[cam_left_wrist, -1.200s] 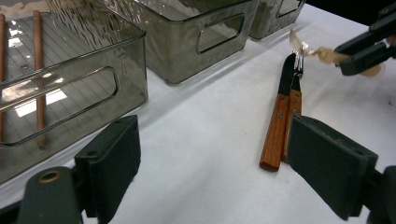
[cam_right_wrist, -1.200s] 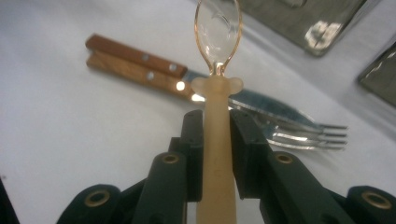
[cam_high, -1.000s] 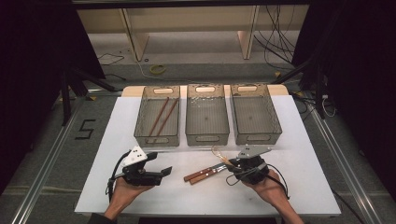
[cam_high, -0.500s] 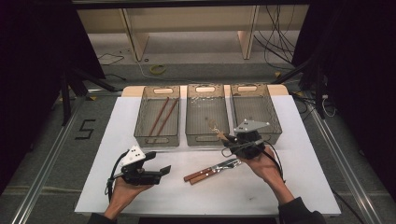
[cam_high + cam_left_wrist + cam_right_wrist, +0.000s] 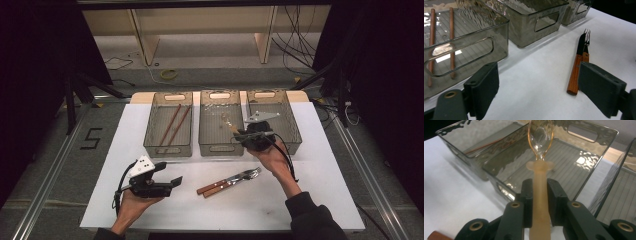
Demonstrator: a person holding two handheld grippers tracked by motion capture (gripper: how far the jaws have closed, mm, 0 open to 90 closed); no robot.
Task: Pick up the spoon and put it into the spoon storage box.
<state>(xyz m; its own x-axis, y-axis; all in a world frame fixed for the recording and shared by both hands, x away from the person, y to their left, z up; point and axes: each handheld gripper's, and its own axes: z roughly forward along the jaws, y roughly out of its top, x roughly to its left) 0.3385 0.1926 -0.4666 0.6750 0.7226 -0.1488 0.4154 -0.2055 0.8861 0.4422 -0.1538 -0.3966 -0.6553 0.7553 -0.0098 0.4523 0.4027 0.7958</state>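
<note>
Amber spoon [image 5: 539, 142] clamped in right gripper [image 5: 540, 195] | carried from table to middle bin [image 5: 220, 145]

Each hand carries a black tool: the left tool [image 5: 175, 182] is topped by a white block with dark dots, the right tool [image 5: 241, 134] by a grey three-cornered plate. Black cables are trailed from both, brass-coloured screws are seen at the jaw arms, and a dark sleeve [image 5: 312, 220] is worn on the right arm.

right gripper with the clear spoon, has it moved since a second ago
Yes. The right gripper went from beside the wooden-handled knife and fork up over the middle smoky plastic bin.
</note>
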